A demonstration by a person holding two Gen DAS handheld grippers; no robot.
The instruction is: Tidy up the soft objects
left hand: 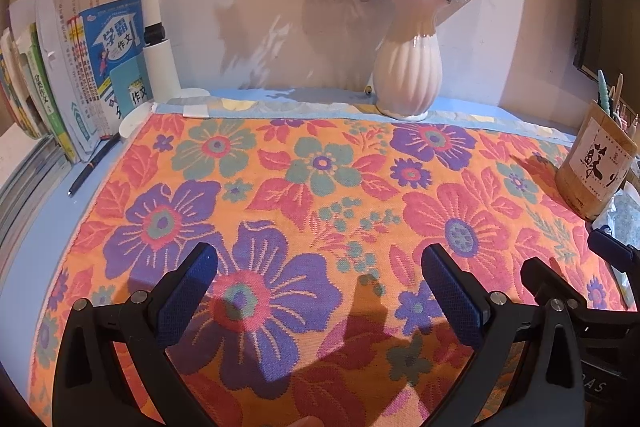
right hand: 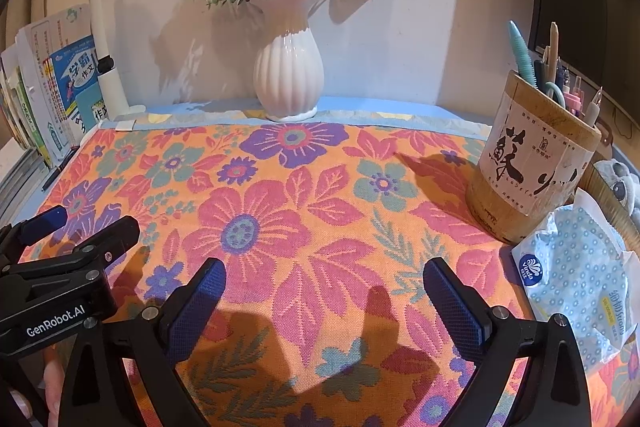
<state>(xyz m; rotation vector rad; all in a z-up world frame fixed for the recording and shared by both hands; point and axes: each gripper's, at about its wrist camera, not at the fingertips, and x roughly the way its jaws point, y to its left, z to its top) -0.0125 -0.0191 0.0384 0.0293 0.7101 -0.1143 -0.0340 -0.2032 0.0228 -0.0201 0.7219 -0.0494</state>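
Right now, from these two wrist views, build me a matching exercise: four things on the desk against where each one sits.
Things:
1. vase
2. books
3. pen holder
4. tissue pack

Places:
A. standing along the left edge of the desk
B. far right, on the floral cloth
C. back centre, against the wall
D. near right, just in front of the pen holder

Pairs: 1-C, 2-A, 3-B, 4-D

L claw (left hand: pixel 320 279) open, empty | over floral cloth (left hand: pixel 320 167) | vase (left hand: pixel 408 75) at back
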